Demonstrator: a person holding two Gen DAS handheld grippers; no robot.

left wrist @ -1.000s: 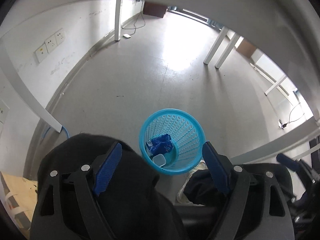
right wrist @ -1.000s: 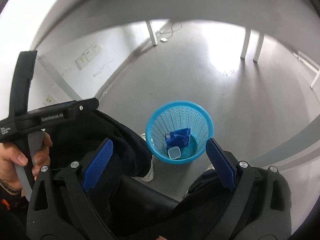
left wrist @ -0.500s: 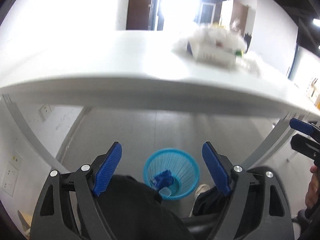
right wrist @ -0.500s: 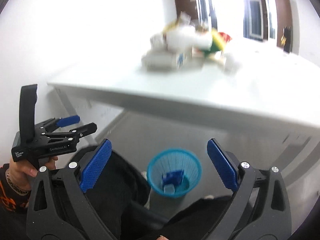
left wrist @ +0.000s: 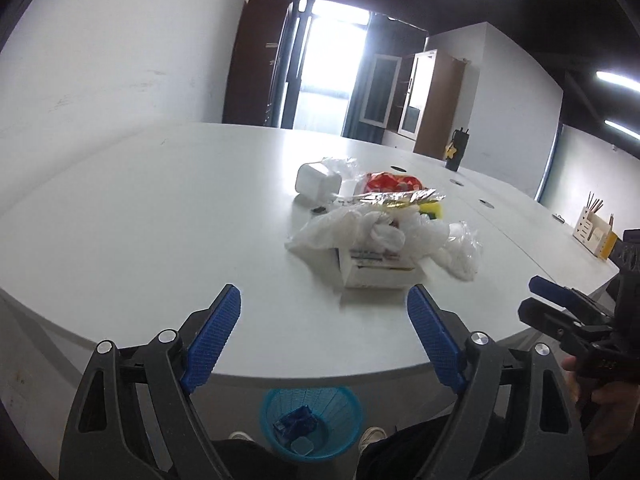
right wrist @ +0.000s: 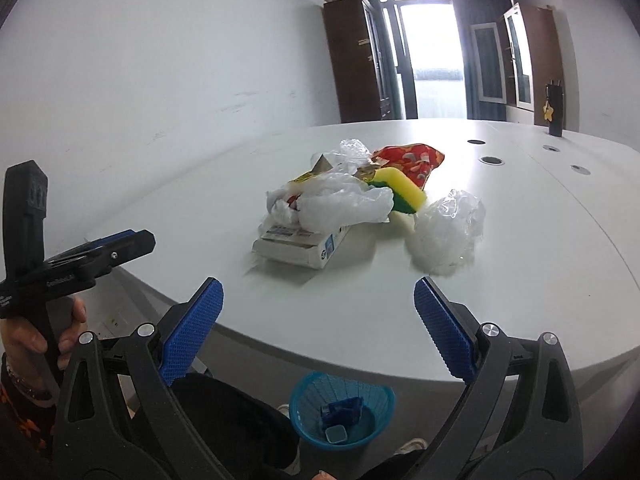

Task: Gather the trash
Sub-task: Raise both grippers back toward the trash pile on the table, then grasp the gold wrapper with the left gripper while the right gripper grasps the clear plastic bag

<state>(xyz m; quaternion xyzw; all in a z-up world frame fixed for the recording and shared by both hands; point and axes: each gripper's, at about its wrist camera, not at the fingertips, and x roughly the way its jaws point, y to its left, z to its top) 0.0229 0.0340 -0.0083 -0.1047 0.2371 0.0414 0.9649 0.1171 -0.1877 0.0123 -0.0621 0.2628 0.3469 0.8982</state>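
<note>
Both sets of jaws stand spread wide with nothing between them: the left gripper (left wrist: 324, 336) and the right gripper (right wrist: 318, 328) are held near the front edge of the white table (left wrist: 120, 220). On the tabletop lies a heap of trash: a white carton (right wrist: 298, 242) under a crumpled white plastic bag (right wrist: 340, 202), a yellow-green sponge (right wrist: 400, 190) beside it, a red wrapper (right wrist: 412, 158) behind, and a clear plastic wad (right wrist: 448, 232) just to the right. Below the table edge, on the floor, stands a blue basket (right wrist: 376, 396) holding a blue wrapper (right wrist: 344, 408) and a small cup (right wrist: 335, 435).
</note>
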